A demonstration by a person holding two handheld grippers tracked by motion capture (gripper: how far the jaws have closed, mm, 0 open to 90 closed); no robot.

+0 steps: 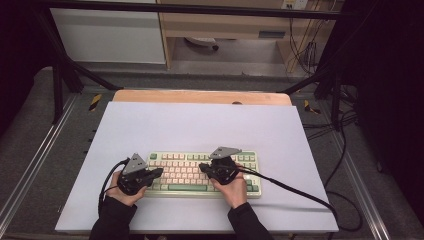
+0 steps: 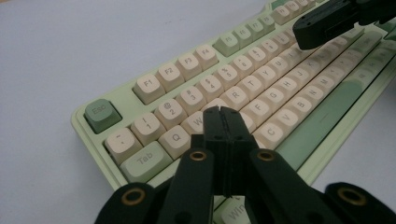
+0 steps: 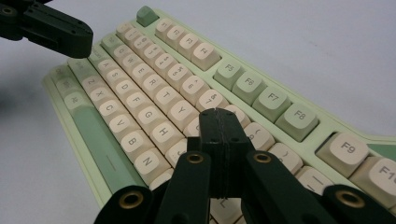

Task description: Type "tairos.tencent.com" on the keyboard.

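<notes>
Both grippers closed over the keyboard, tips poised as key-pressing points.

I see the keyboard point(image 1: 200, 172) lying flat on the white mat point(image 1: 200, 125), toward its 6 o'clock edge. My left gripper point(image 2: 223, 114) has its jaws pressed together, empty, above the W–E keys; my right gripper point(image 3: 219, 115) likewise, above the U–I keys. I judge the board rigid and moderately heavy, its keycaps smooth, sprung and detachable. To move it, take the case edges at 3 and 9 o'clock, not the caps.

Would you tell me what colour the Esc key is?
The Esc key is sage green, clearest in the left gripper view.
</notes>
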